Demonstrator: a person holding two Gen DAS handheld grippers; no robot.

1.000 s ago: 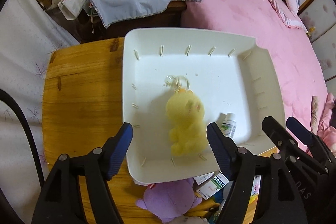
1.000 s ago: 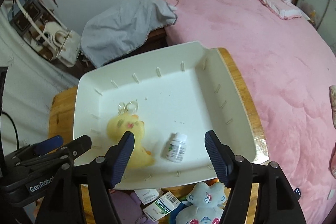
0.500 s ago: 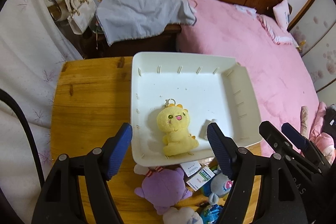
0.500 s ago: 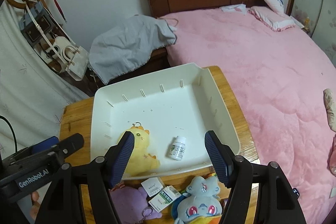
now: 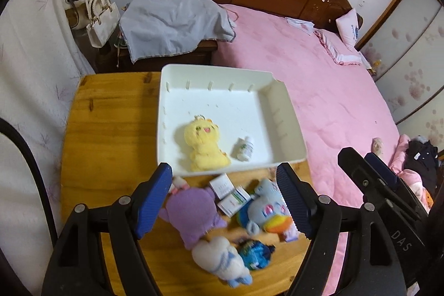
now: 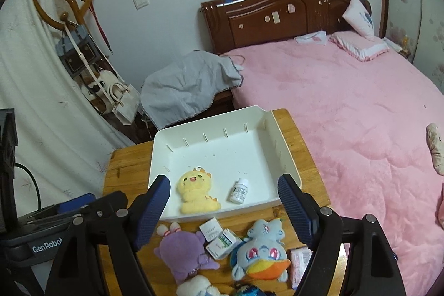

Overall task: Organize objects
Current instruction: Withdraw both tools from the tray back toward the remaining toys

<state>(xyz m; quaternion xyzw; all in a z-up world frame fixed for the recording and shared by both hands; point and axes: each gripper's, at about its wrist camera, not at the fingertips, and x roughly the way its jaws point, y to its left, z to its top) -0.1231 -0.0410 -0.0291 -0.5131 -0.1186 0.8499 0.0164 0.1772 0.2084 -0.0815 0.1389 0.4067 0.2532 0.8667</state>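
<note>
- The tray (image 6: pixel 280 154) is set on the wooden worktop (image 5: pixel 111 129), just beside the pink bed (image 6: pixel 347 115).
- A yellow toy (image 6: pixel 195 193) and a small bottle (image 6: pixel 239 190) are laid inside the tray, near its front wall.
- More soft toys (image 6: pixel 258 251) and small boxes (image 6: pixel 219 237) are left on the worktop in front of the tray.
- The left tool (image 5: pixel 224 201) is held spread apart, and nothing is gripped; its jaws have just been opening.
- The right tool (image 6: pixel 222 207) is spread apart too, with nothing gripped; its jaws have just been opening.

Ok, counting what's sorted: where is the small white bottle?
In both views, the small white bottle lies inside the white tray, near its front wall, right of the yellow plush.
</note>
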